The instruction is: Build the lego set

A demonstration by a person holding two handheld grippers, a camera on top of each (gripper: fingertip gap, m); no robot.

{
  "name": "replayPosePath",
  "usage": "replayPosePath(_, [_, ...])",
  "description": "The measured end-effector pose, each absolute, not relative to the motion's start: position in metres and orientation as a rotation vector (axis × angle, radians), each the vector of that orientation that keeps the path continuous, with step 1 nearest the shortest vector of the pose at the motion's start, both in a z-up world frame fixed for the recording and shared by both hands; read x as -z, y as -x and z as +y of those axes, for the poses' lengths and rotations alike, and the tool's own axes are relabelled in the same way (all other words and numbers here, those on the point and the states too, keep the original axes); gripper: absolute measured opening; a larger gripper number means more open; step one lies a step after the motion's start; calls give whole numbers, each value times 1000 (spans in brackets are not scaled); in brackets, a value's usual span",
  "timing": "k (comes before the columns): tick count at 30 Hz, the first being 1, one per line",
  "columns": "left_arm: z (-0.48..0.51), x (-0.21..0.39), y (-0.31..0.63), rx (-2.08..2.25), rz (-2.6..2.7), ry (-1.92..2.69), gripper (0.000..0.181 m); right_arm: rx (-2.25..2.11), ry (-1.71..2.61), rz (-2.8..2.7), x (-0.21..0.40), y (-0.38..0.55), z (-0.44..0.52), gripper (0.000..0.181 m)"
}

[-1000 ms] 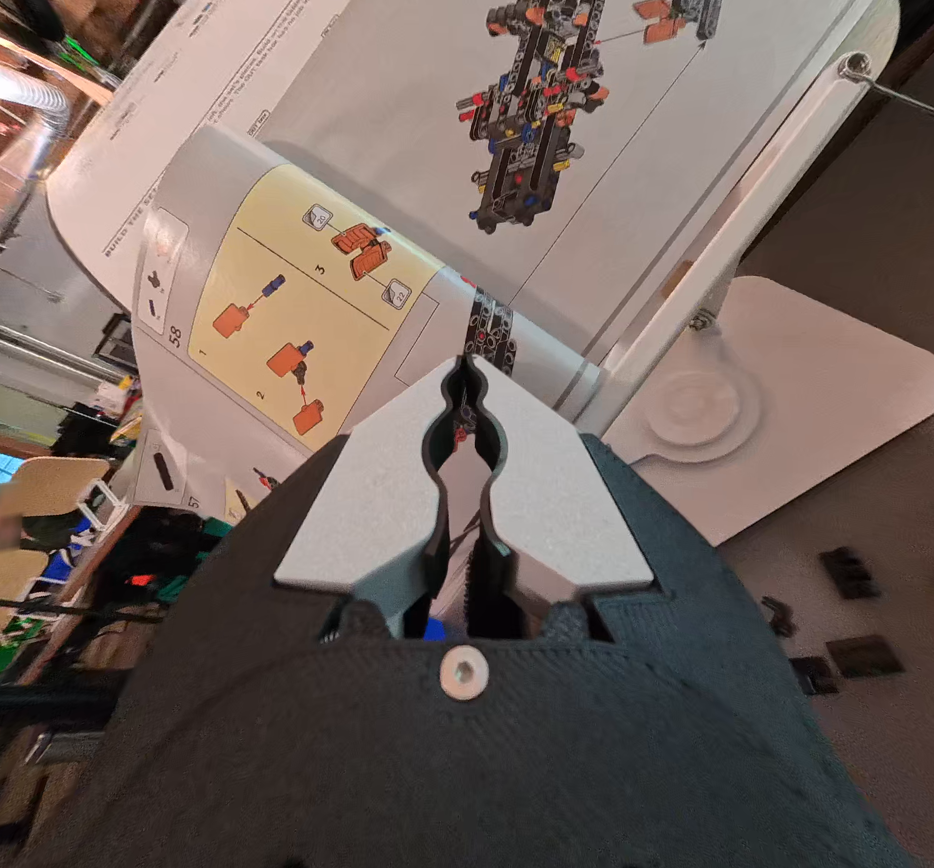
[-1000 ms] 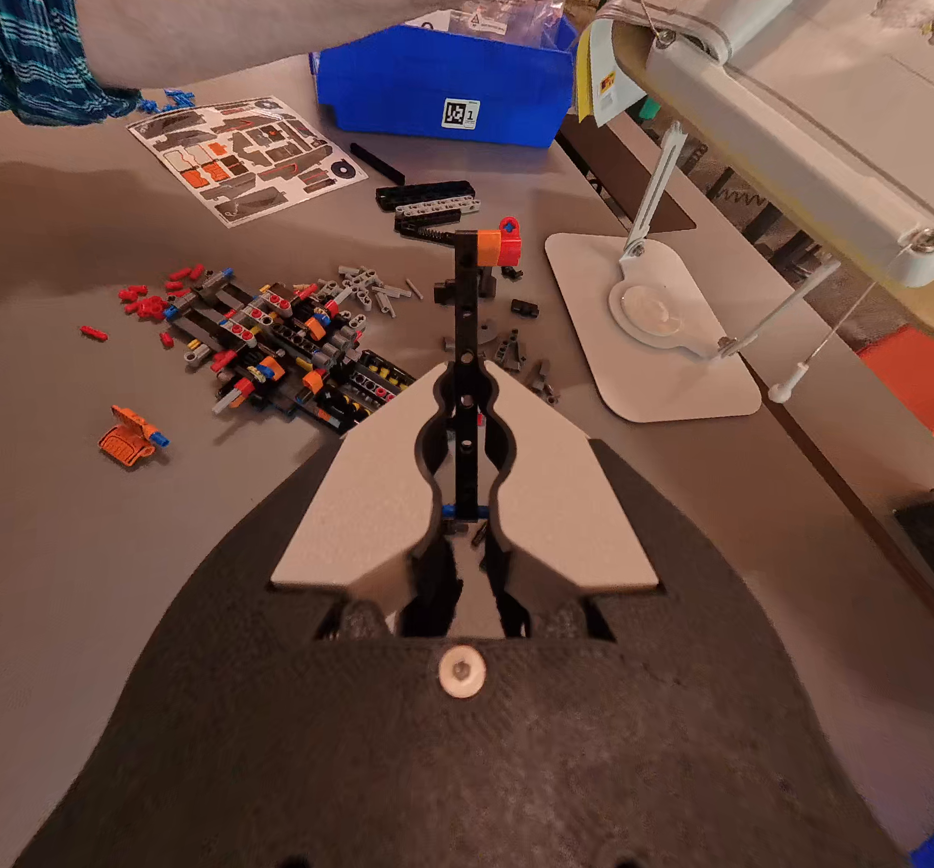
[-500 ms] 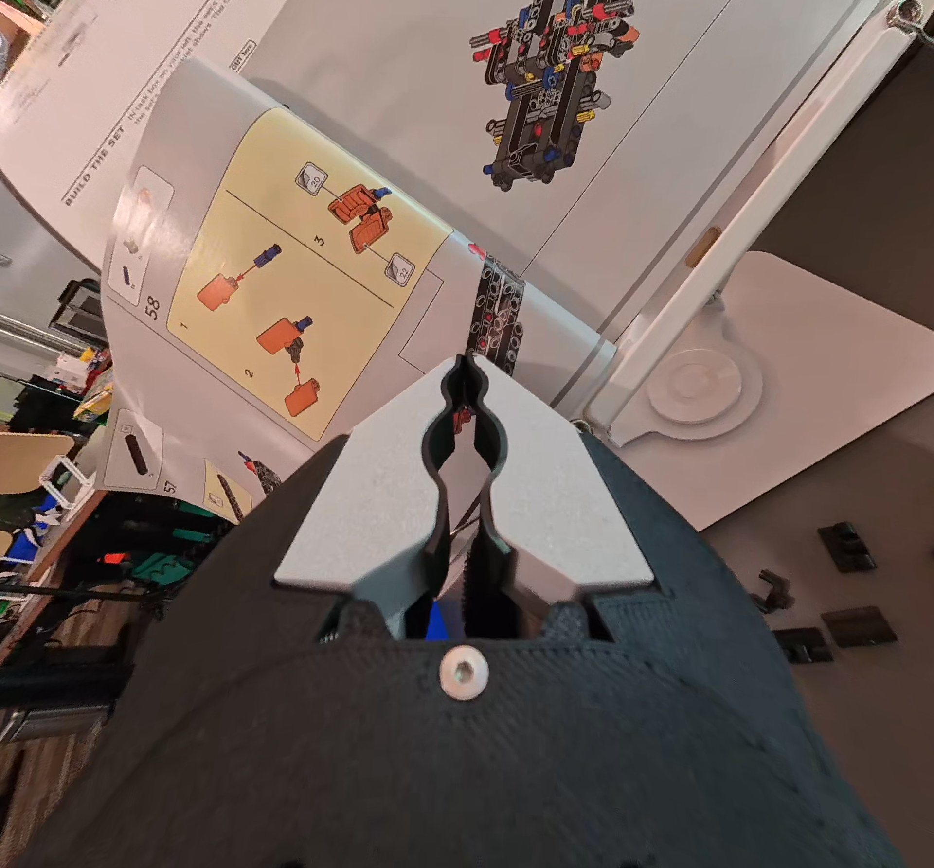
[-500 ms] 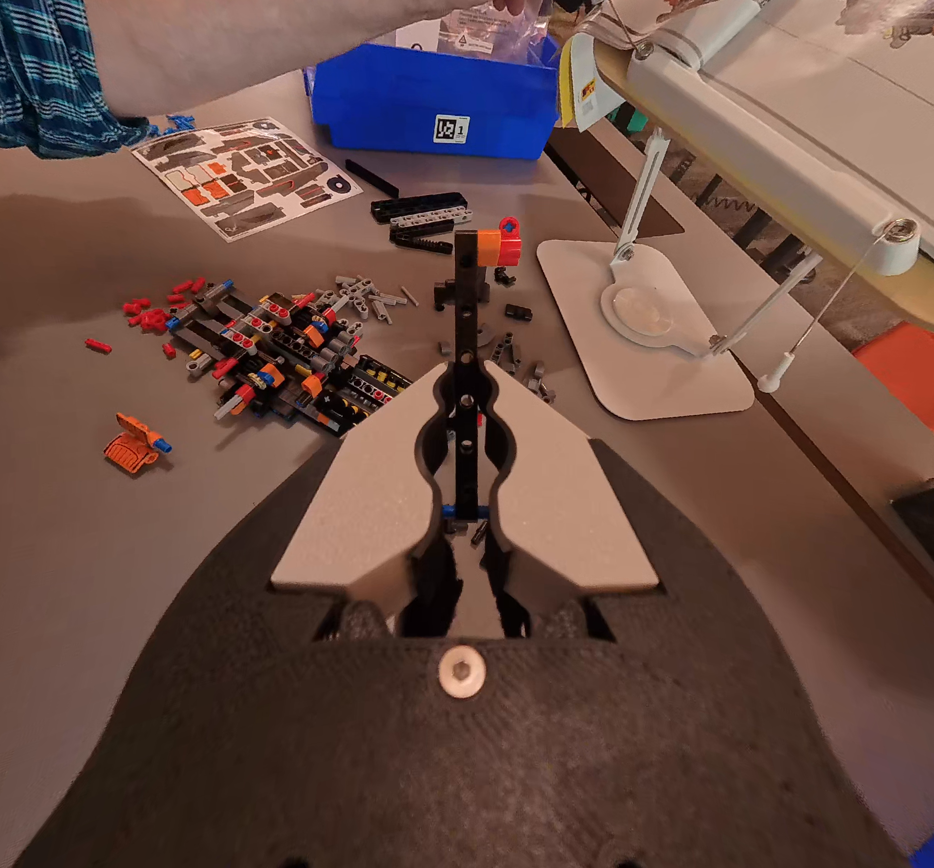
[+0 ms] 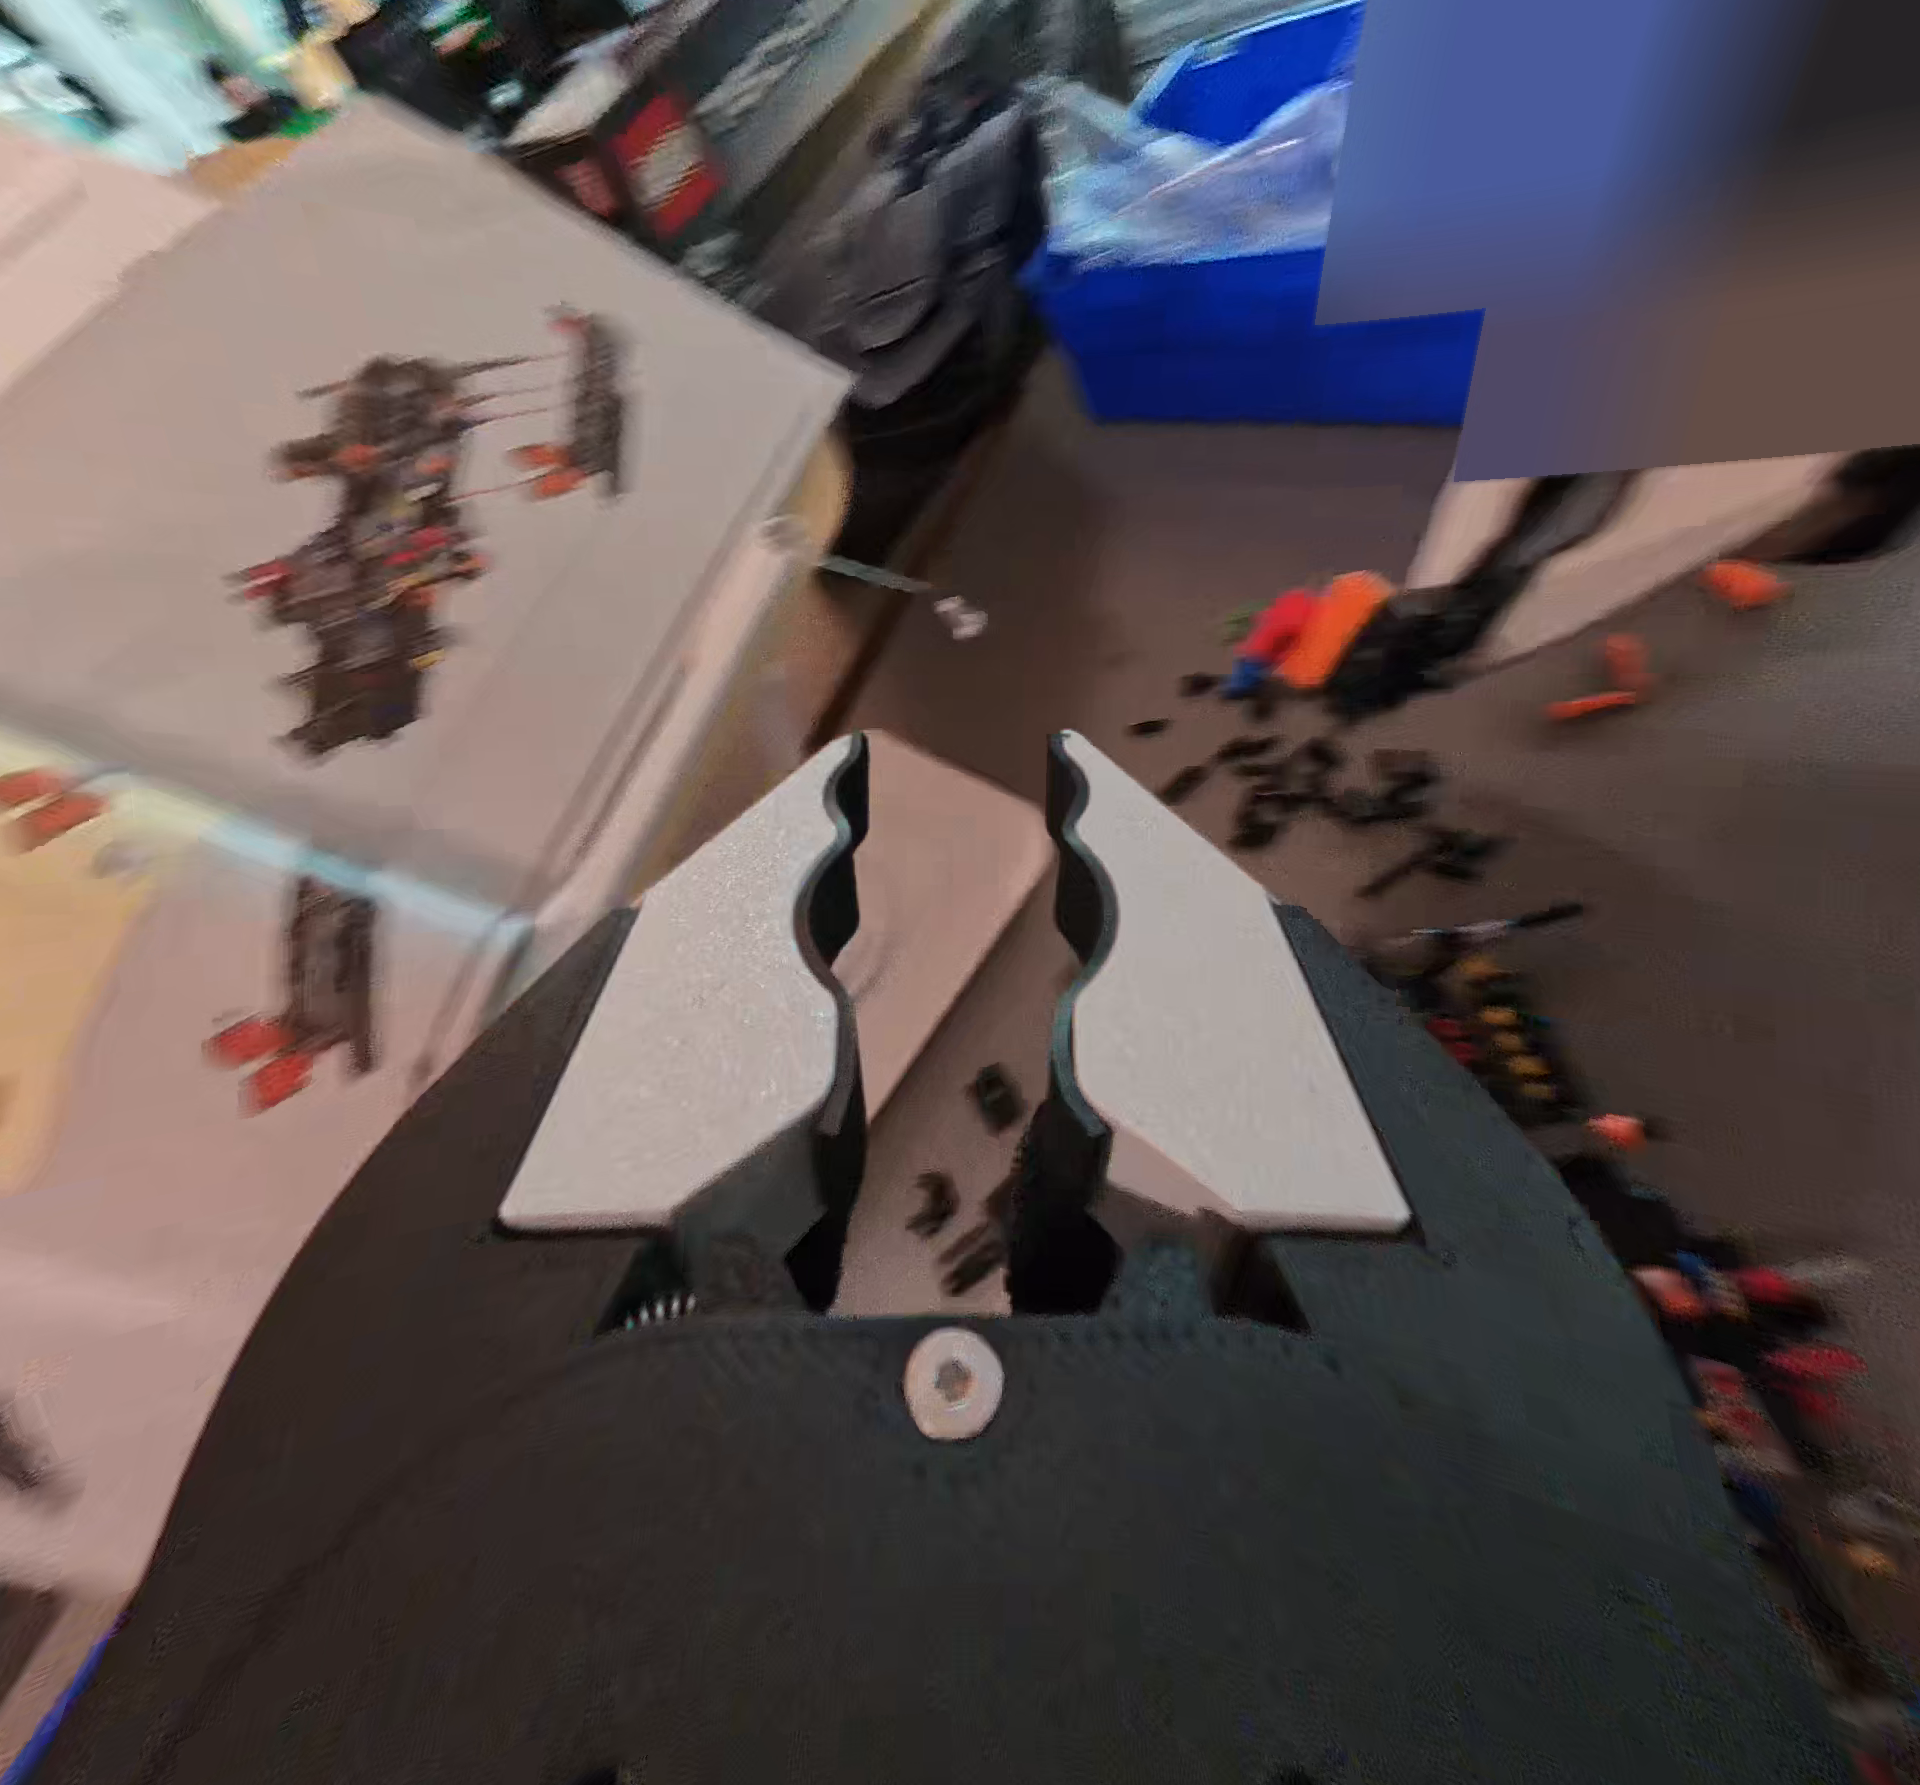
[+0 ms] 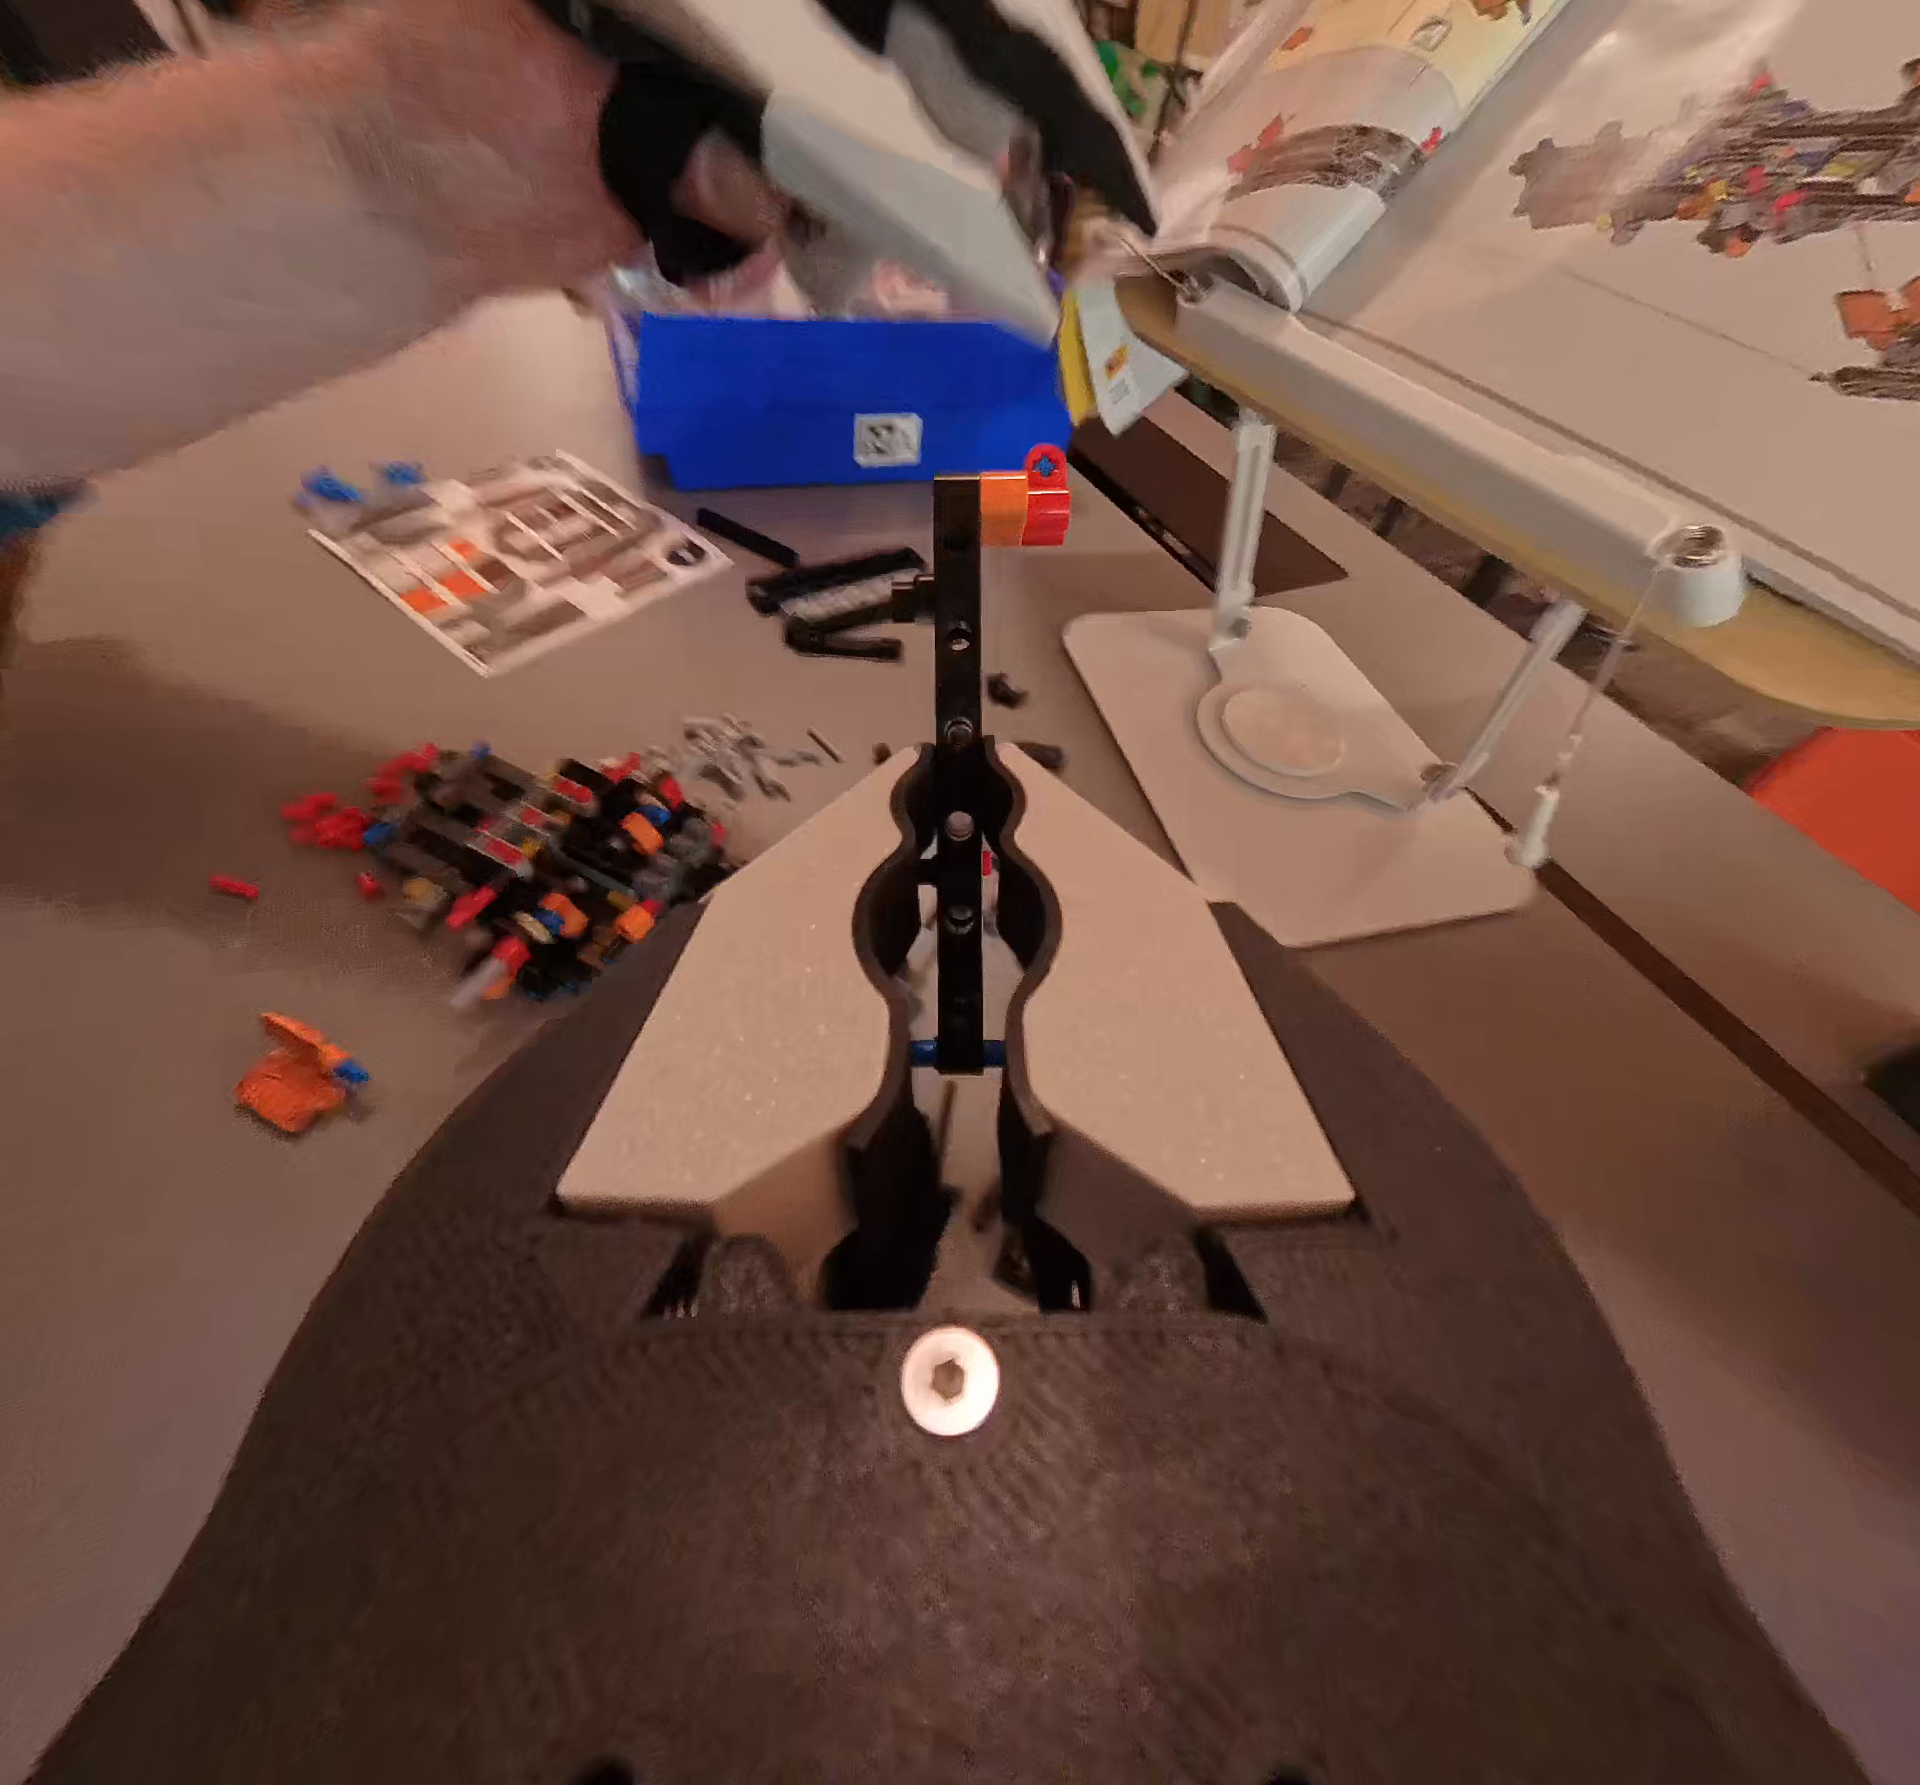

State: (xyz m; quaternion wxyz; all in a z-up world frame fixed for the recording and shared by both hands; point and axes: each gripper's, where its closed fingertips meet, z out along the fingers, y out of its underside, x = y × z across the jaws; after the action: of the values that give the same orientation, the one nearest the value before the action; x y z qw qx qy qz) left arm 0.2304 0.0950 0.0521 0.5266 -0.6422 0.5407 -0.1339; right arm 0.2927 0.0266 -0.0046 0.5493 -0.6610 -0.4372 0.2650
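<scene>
My right gripper (image 6: 958,748) is shut on a long black beam (image 6: 958,655) that stands upright above the table, with an orange and a red piece (image 6: 1023,509) at its top. The partly built black assembly (image 6: 540,852) lies on the table to its left. My left gripper (image 5: 956,748) is open and empty, in the air beside the instruction booklet (image 5: 416,488). It also shows blurred in the right wrist view (image 6: 883,73), held by a hand (image 6: 312,208). The left wrist view is motion-blurred.
The booklet (image 6: 1558,177) rests on a white stand (image 6: 1299,800) at the right. A blue bin (image 6: 831,395) sits at the back, a sticker sheet (image 6: 520,551) to its left. A loose orange piece (image 6: 296,1075) and scattered small black parts (image 5: 1320,800) lie on the table. My right fingertips sit around 12 centimetres from my left ones. The partly built black assembly (image 6: 540,852) is about 20 centimetres from my right fingertips.
My left gripper was shut at the booklet page; now it is open and has swung right, away from the booklet toward the table. My right gripper still holds the beam.
</scene>
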Motion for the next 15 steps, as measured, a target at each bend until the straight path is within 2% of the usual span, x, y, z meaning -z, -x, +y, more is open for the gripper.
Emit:
replayPosePath(1, [83, -48, -239, 365, 1327, 1535, 35, -718, 1552, -1010, -1, -291, 23, 5])
replayPosePath(6, [44, -54, -269, 818, 1271, 1548, 43, -1385, 1381, -741, -42, -301, 13, 5])
replayPosePath(9, [26, -55, -287, 1109, 1213, 1522, 41, -1769, 1239, -646, -59, -307, 5, 5])
replayPosePath(15, [6, -35, -315, 1304, 1185, 1508, 38, -1872, 1063, -530, -72, -312, 8, 4])
